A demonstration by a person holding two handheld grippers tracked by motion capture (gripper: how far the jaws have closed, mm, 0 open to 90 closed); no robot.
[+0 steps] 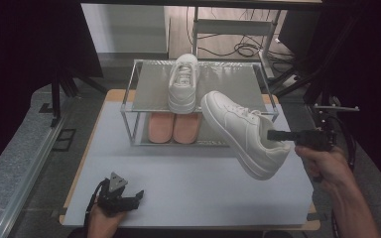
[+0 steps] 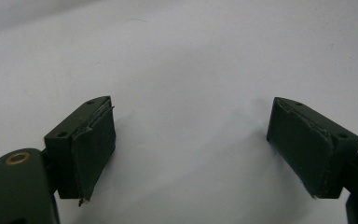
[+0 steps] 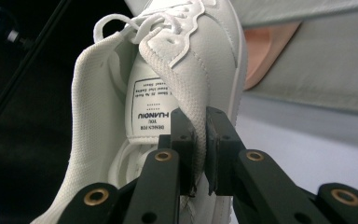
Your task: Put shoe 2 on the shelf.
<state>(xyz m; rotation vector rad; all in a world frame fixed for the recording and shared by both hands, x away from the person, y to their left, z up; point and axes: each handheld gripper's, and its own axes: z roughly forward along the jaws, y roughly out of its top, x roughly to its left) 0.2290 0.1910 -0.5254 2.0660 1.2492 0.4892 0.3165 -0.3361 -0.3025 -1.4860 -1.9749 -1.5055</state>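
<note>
The right gripper (image 3: pixel 200 154) pinches the collar edge of a white sneaker (image 1: pixel 245 133), its jaws pressed onto the padded rim with the shoe hanging tilted just ahead of them, clear of the table (image 1: pixel 178 183). Left of the jaws, the tongue label (image 3: pixel 151 105) reads upside down "HUANQIU" and "DESIGN FOR YOU". The left gripper (image 2: pixel 191 149) rests low over bare table, jaws spread wide with nothing between them.

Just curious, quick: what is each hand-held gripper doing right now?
Left hand-held gripper: open, holding nothing, low over the table.
Right hand-held gripper: shut on the white sneaker, pinching its collar.
</note>
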